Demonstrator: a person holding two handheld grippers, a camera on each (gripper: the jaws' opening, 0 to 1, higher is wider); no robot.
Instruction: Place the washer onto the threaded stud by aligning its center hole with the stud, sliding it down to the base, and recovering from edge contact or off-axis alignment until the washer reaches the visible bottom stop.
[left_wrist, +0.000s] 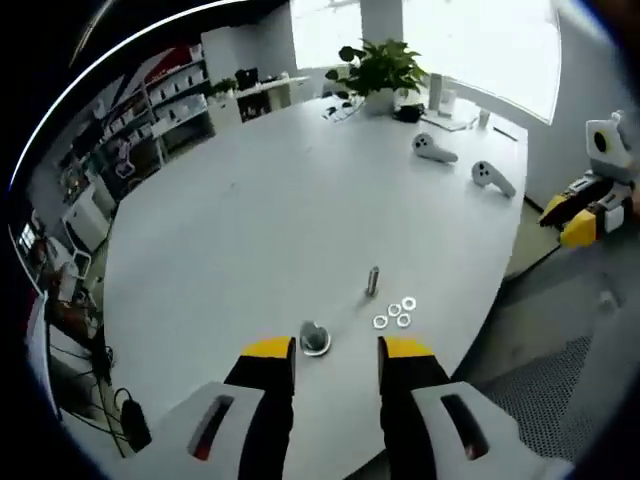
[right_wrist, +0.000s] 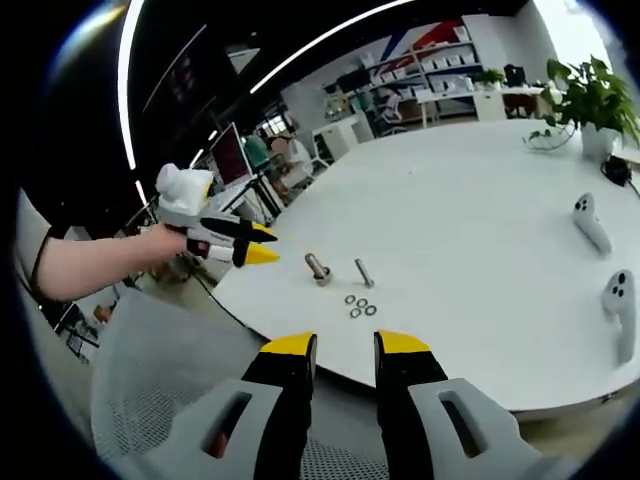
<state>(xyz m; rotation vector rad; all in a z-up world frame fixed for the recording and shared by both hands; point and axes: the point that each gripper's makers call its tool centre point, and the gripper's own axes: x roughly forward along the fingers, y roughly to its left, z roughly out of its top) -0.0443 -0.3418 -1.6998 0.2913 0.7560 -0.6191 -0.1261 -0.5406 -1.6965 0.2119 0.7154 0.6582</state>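
Three small washers (left_wrist: 395, 312) (right_wrist: 360, 306) lie together on the white round table (left_wrist: 260, 220) (right_wrist: 470, 220). A slim metal stud (left_wrist: 372, 281) (right_wrist: 363, 272) stands upright just beyond them. A second short stud on a round base (left_wrist: 315, 340) (right_wrist: 318, 268) sits to its side. My left gripper (left_wrist: 337, 350) is open above the table's near edge, with the based stud showing between its yellow tips, untouched. The right gripper view shows the left gripper (right_wrist: 265, 245) held in a hand beside the table edge. My right gripper (right_wrist: 345, 345) (left_wrist: 565, 220) hovers open off the table, holding nothing.
Two white handheld controllers (left_wrist: 435, 150) (left_wrist: 493, 178) (right_wrist: 590, 222) (right_wrist: 620, 300) lie on the table's far side near a potted plant (left_wrist: 378, 70) (right_wrist: 590, 95). A grey mesh chair (left_wrist: 560, 400) (right_wrist: 150, 370) stands by the table edge. Shelves (left_wrist: 150, 110) line the back wall.
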